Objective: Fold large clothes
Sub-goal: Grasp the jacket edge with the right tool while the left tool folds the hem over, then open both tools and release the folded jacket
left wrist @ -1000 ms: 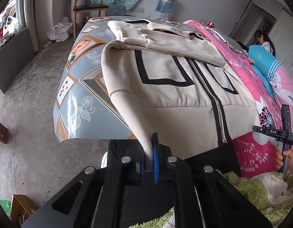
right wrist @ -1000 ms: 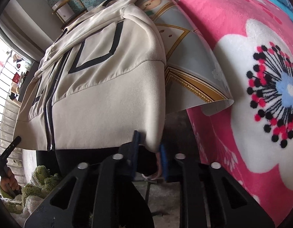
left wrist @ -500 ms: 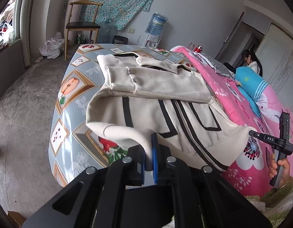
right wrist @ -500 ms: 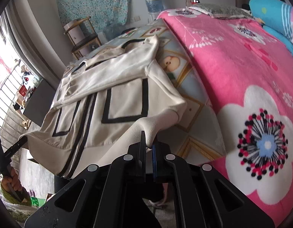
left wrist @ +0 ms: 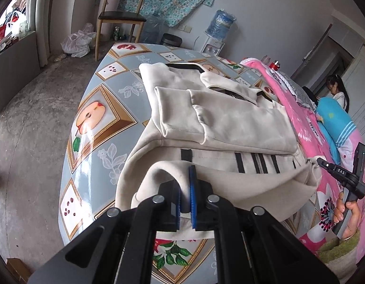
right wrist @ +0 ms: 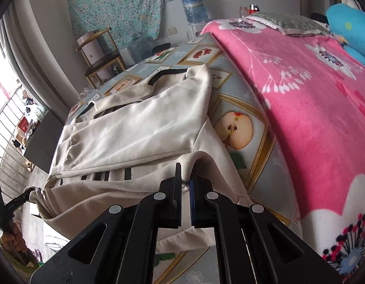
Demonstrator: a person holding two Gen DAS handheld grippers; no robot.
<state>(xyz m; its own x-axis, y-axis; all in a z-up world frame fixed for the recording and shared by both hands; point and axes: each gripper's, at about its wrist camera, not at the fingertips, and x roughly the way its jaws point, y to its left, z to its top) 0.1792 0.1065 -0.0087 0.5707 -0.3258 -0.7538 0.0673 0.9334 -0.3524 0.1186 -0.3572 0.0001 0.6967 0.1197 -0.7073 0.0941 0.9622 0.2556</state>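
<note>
A cream zip jacket (left wrist: 225,123) with black stripes lies on a fruit-patterned cloth (left wrist: 95,127), its sleeves folded across the chest. My left gripper (left wrist: 185,189) is shut on the jacket's hem at one bottom corner, raised over the body. In the right wrist view the same jacket (right wrist: 135,132) spreads ahead, and my right gripper (right wrist: 186,184) is shut on the hem at the other bottom corner. The lifted hem hangs in a band between the two grippers. The right gripper (left wrist: 343,175) also shows at the left wrist view's right edge, held by a hand.
A pink flowered blanket (right wrist: 300,99) covers the bed to the right of the patterned cloth (right wrist: 248,108). A wooden chair (left wrist: 118,16), a water dispenser (left wrist: 219,28) and plastic bags stand by the far wall. A person (left wrist: 338,94) sits beyond a blue pillow (left wrist: 333,118). Bare concrete floor lies left.
Both grippers lifted the jacket's bottom hem off the bed edge and carried it up and forward over the body. The lower part now folds toward the chest. The right gripper closed on the hem.
</note>
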